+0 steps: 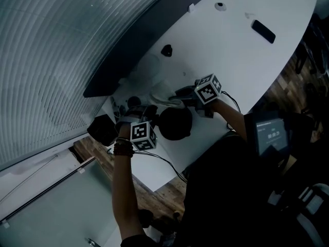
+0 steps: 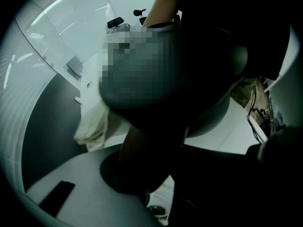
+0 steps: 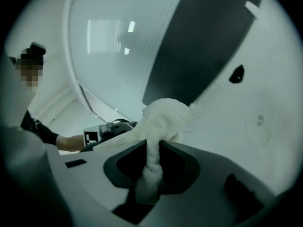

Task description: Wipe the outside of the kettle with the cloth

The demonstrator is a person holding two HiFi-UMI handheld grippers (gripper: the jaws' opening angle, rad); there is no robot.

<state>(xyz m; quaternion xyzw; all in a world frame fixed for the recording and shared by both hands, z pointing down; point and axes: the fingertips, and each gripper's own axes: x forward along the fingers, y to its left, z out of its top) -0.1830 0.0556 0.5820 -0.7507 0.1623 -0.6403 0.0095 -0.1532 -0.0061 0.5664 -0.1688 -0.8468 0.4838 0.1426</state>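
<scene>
Nearest, the left gripper [image 2: 142,171] is clamped on the dark handle of the round black kettle [image 1: 175,123], by the near edge of the white table [image 1: 247,60]. Just beyond the kettle, the right gripper [image 3: 151,148] pinches the crumpled white cloth [image 3: 163,117].

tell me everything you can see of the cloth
The cloth is white and fluffy-looking, like terry. It is bunched into a crumpled wad, with a narrow strand pinched between the jaws of the right claw. The wad bulges ahead of the claw, over the white table. Whether it touches the kettle is unclear.
</scene>
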